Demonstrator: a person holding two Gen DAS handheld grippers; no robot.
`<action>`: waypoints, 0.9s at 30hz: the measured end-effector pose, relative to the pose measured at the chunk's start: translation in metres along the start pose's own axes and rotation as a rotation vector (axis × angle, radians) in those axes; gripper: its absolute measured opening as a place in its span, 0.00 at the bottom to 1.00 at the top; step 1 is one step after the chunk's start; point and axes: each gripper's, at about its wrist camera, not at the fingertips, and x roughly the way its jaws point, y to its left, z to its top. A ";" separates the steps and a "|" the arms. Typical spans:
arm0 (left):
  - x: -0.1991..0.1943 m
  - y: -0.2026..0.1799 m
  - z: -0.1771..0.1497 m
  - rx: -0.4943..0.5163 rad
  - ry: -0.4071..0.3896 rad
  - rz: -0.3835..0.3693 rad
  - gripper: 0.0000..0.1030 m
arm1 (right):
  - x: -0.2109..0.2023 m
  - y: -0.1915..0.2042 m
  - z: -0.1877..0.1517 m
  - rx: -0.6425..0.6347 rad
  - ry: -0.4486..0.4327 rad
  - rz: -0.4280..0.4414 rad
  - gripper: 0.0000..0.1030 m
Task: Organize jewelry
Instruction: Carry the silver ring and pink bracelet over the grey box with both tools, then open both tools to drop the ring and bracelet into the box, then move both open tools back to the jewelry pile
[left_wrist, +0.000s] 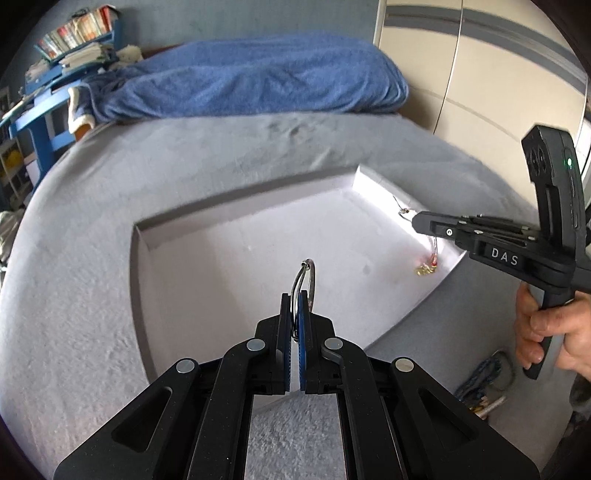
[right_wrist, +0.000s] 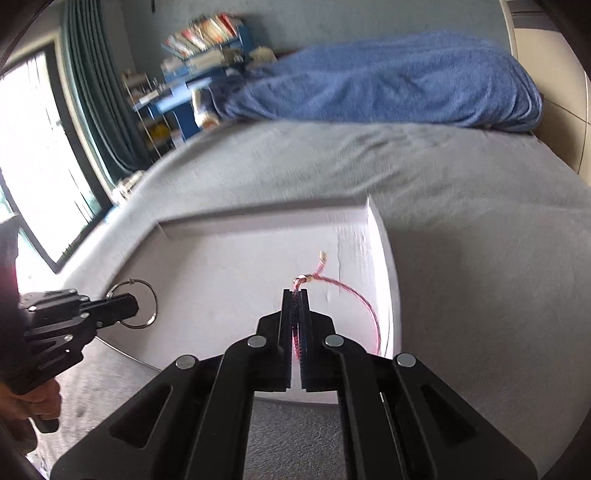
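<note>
- The left black two-finger tool (left_wrist: 294, 299) has its blue-padded fingers pressed together on a thin silver metal ring (left_wrist: 304, 282), which sticks out past the fingertips above the tray.
- In the right wrist view the same left tool (right_wrist: 127, 304) comes in from the left edge, with the silver ring (right_wrist: 142, 304) hanging as a full loop at its tip, over the near left part of the tray.
- The right black two-finger tool (right_wrist: 295, 295) is clamped on a pink braided cord bracelet (right_wrist: 354, 295); the cord passes between the pads and arcs out to the right, towards the tray's right wall.
- A small gold fitting sits on the bracelet just past the fingertips, and a loose cord end with a gold tip points up beyond it.
- In the left wrist view the right tool (left_wrist: 415, 221) reaches in from the right over the tray's far right corner, with the bracelet (left_wrist: 430, 260) dangling below it, gold bits at its lowest point.
- A person's hand (left_wrist: 550, 332) grips the right tool's handle.
- The shallow white rectangular cardboard tray (left_wrist: 236, 199) lies on a bed with a grey fleecy cover (left_wrist: 92, 221).
- A rumpled blue blanket (left_wrist: 251, 77) is heaped at the bed's far end.
- A tangle of blue and yellowish items (left_wrist: 484, 384) lies on the cover near the tray's right side; what they are cannot be told.
</note>
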 end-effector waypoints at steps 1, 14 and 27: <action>0.005 0.000 -0.003 0.002 0.022 0.003 0.04 | 0.003 0.001 -0.001 0.003 0.011 0.000 0.03; -0.034 0.005 -0.033 -0.046 -0.081 -0.060 0.56 | -0.052 0.010 -0.045 0.010 -0.051 0.031 0.55; -0.106 -0.012 -0.089 -0.061 -0.161 -0.078 0.75 | -0.121 0.007 -0.125 0.114 -0.069 -0.014 0.68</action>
